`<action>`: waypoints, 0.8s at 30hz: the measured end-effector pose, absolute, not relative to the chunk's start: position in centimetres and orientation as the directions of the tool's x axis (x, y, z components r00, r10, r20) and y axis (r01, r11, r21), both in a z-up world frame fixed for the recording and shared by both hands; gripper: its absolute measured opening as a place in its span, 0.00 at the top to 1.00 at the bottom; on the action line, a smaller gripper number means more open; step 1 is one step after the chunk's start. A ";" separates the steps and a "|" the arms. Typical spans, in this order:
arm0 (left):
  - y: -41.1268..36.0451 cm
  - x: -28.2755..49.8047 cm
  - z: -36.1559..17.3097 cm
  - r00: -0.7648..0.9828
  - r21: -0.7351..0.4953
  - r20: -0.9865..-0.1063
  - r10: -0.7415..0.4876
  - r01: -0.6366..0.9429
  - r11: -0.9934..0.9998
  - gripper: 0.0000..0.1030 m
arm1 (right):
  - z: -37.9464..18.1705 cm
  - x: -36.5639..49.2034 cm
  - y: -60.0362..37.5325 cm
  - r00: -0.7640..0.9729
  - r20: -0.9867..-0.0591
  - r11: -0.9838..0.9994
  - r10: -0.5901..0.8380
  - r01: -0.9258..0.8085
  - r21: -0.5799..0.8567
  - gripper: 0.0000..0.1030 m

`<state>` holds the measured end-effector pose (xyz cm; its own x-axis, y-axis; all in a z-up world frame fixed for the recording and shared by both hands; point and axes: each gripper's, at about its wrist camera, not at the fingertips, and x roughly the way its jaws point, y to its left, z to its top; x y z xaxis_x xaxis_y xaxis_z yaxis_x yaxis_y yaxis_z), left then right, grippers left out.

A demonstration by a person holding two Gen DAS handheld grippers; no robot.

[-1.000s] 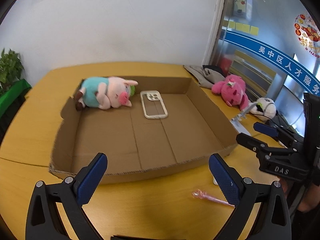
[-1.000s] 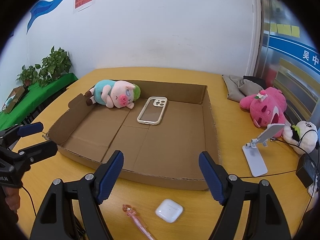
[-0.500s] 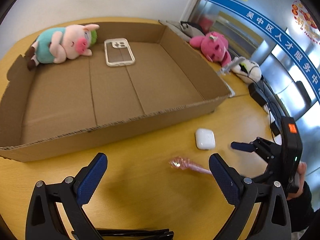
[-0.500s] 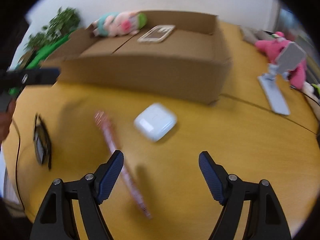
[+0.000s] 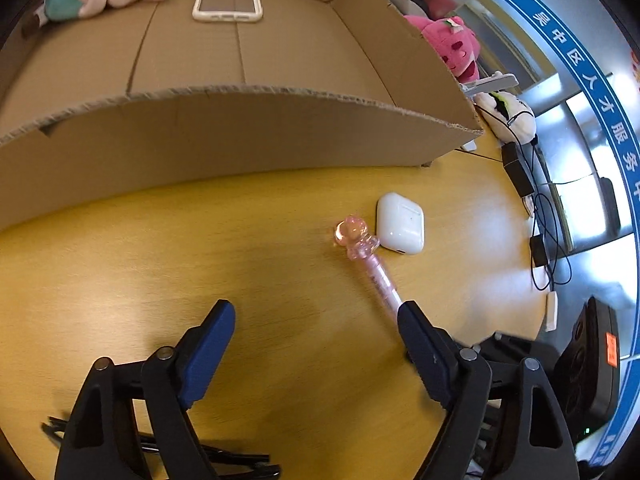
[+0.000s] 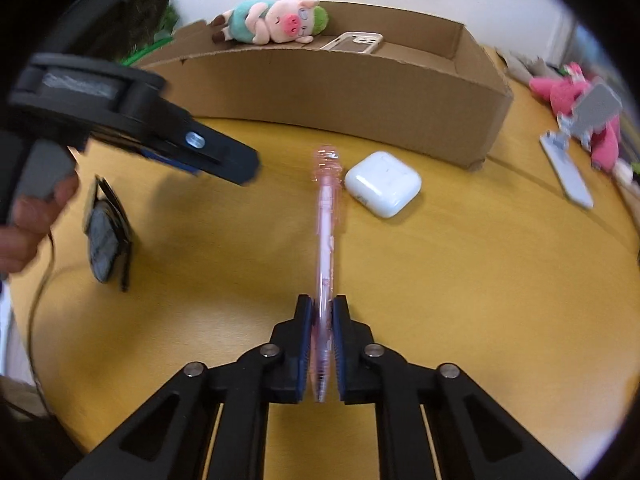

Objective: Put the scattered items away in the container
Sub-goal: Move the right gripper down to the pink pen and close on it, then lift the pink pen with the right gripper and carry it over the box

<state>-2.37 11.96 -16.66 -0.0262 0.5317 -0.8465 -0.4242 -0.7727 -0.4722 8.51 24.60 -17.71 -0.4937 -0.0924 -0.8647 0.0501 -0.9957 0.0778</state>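
Pinching the pink pen [image 6: 325, 240], your right gripper [image 6: 321, 344] can lift it into the far cardboard box [image 6: 360, 92]; your left gripper [image 5: 316, 344] waits spread wide.

A pink plush toy [image 5: 456, 46] lay on the yellow table [image 5: 120, 264], close to the side of the box, with a grey phone stand [image 6: 576, 140] just in front of it. A white plush toy [image 5: 508, 116] sat a bit nearer, with black cables [image 5: 548, 216] running past it. A small black pouch [image 6: 106, 236] lay on the table's other side.
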 end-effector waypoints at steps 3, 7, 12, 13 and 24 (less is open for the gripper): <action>12.7 -2.5 -16.8 -0.005 -0.524 -0.817 0.576 -0.409 -0.747 0.17 | -17.8 9.0 24.5 -0.506 -0.852 -0.990 -0.134 0.032 0.137 0.91; 13.5 -2.8 -17.2 0.024 -0.586 -0.778 0.628 -0.388 -0.712 0.20 | -17.8 9.5 24.1 -0.521 -0.834 -0.980 -0.181 0.029 0.194 0.91; 14.5 -3.0 -17.5 0.032 -0.597 -0.771 0.636 -0.381 -0.706 0.43 | -16.8 10.0 23.8 -0.571 -0.790 -0.970 -0.225 0.052 0.239 0.91; 14.5 -3.1 -17.6 0.024 -0.587 -0.779 0.626 -0.378 -0.716 0.48 | -16.5 10.0 23.8 -0.578 -0.784 -0.969 -0.226 0.056 0.239 0.90; 12.3 -3.7 -17.1 -0.023 -0.620 -0.745 0.666 -0.341 -0.706 0.80 | -15.8 10.3 23.2 -0.607 -0.747 -0.959 -0.271 0.100 0.266 0.88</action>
<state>-3.74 12.28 -17.10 -0.0229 0.6662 -0.7454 -0.3415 -0.7060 -0.6204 10.25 23.15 -15.78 -0.6069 -0.2705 -0.7473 0.1003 -0.9588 0.2657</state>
